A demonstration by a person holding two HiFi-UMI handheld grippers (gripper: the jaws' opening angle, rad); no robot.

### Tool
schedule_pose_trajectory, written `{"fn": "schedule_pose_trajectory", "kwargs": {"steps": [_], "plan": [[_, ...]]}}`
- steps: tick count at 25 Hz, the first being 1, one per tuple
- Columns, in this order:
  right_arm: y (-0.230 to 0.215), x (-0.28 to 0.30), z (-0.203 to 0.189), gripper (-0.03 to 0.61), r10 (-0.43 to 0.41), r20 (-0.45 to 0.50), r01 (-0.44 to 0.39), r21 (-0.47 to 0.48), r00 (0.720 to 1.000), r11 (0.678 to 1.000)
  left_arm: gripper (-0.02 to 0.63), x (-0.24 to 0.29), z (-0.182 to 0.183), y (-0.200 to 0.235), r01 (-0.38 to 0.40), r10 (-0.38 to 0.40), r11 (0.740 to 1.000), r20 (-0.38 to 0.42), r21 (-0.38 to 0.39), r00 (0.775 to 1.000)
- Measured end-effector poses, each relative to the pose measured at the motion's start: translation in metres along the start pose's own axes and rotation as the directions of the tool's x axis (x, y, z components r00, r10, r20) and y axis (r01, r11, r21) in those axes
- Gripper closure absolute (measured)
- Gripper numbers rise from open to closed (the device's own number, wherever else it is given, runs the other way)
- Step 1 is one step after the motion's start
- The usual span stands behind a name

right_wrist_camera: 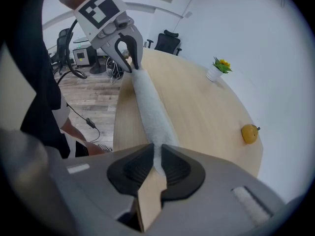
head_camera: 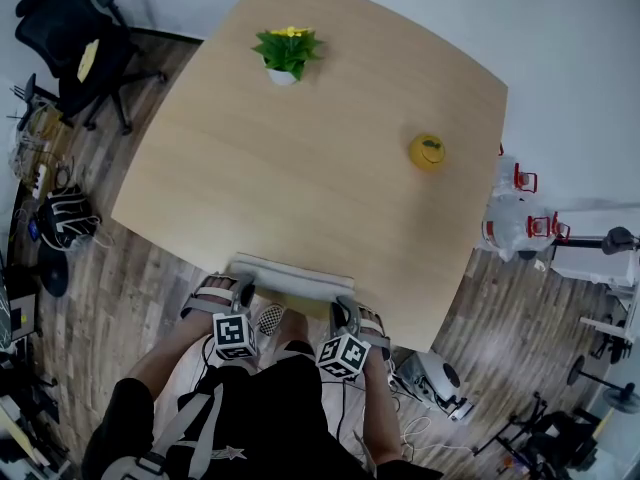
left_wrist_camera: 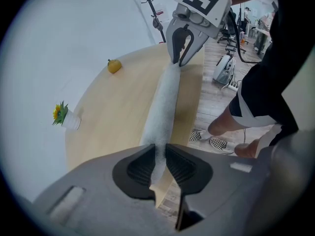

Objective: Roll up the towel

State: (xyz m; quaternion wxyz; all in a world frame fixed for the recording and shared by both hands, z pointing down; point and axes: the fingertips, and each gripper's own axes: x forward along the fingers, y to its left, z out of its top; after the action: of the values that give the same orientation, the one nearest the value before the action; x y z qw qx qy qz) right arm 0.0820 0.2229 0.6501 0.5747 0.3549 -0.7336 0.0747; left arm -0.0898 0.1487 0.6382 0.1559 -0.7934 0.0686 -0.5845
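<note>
A pale grey towel (head_camera: pixel 290 276) lies as a long narrow roll along the near edge of the wooden table (head_camera: pixel 330 148). My left gripper (head_camera: pixel 243 290) is shut on its left end, and my right gripper (head_camera: pixel 345 313) is shut on its right end. In the left gripper view the towel (left_wrist_camera: pixel 165 102) runs from between my left gripper's (left_wrist_camera: pixel 158 163) pads to the right gripper (left_wrist_camera: pixel 179 58) at the far end. The right gripper view mirrors this: the towel (right_wrist_camera: pixel 150 112) stretches from my right gripper (right_wrist_camera: pixel 158 166) to the left gripper (right_wrist_camera: pixel 129 63).
A small potted plant (head_camera: pixel 286 53) stands near the table's far edge and a yellow fruit (head_camera: pixel 427 151) lies at the right. A black office chair (head_camera: pixel 75 28) is on the floor at the far left. The person's shoe (head_camera: pixel 270 318) shows just below the table edge.
</note>
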Motion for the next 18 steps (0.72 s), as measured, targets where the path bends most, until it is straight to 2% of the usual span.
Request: {"fn": "schedule_pose_trajectory", "kwargs": {"steps": [18], "plan": [[-0.050, 0.007, 0.015, 0.518, 0.028, 0.009, -0.028, 0.029, 1.000, 0.999, 0.532, 0.008, 0.009, 0.045, 0.014, -0.015, 1.000, -0.024, -0.020, 1.000]]}}
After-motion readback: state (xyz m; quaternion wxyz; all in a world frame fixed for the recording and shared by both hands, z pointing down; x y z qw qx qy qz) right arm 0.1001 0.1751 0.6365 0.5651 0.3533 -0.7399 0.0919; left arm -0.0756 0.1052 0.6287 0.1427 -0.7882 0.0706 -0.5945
